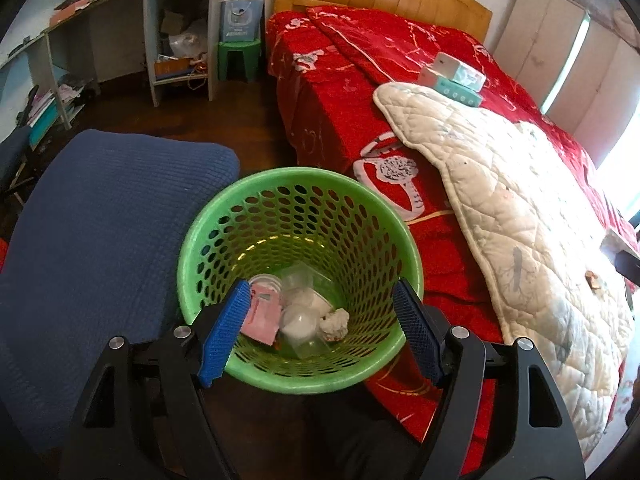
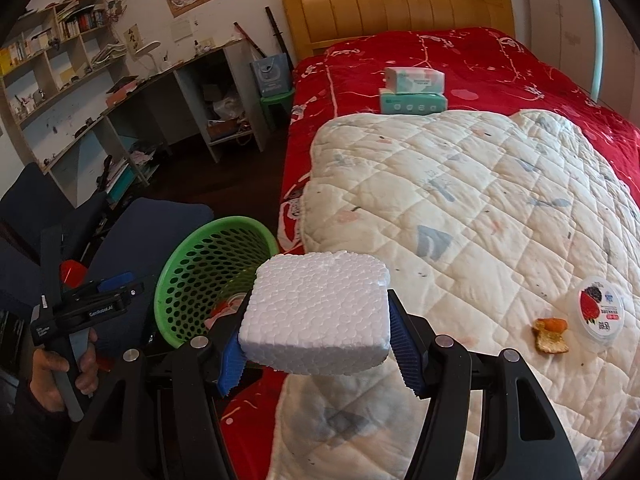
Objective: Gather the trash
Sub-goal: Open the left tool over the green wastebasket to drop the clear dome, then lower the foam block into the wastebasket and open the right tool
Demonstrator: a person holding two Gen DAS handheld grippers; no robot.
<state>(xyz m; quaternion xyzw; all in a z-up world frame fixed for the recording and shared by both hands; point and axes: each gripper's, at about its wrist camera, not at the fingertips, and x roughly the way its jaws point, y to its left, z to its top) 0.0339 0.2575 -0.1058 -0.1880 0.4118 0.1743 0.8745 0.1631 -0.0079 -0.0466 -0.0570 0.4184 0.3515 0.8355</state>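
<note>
Through my left wrist camera, my left claw (image 1: 320, 328) hangs with its blue pads spread wide and nothing between them, right above the green basket (image 1: 208, 280). The basket stands on the floor between a blue chair seat (image 1: 100, 240) and the bed (image 1: 332, 120). Down in it lie a pink wrapper (image 1: 262, 314), clear plastic cups (image 1: 298, 322) and a crumpled white wad (image 1: 335, 323).

Through my right wrist camera, my right claw (image 2: 316, 340) grips a white foam block (image 2: 320, 312), both pads pressed to its sides, over the edge of the white quilt (image 2: 460, 200). The green basket sits below and to the left of the block. On the quilt, off to the right, lie an orange peel (image 2: 550, 334) and a round lidded cup (image 2: 602, 310), just beside each other. Two tissue packs (image 2: 414, 90) are stacked farther up the bed. At the left edge, my hand (image 2: 60, 368) holds the other tool's grip.
</note>
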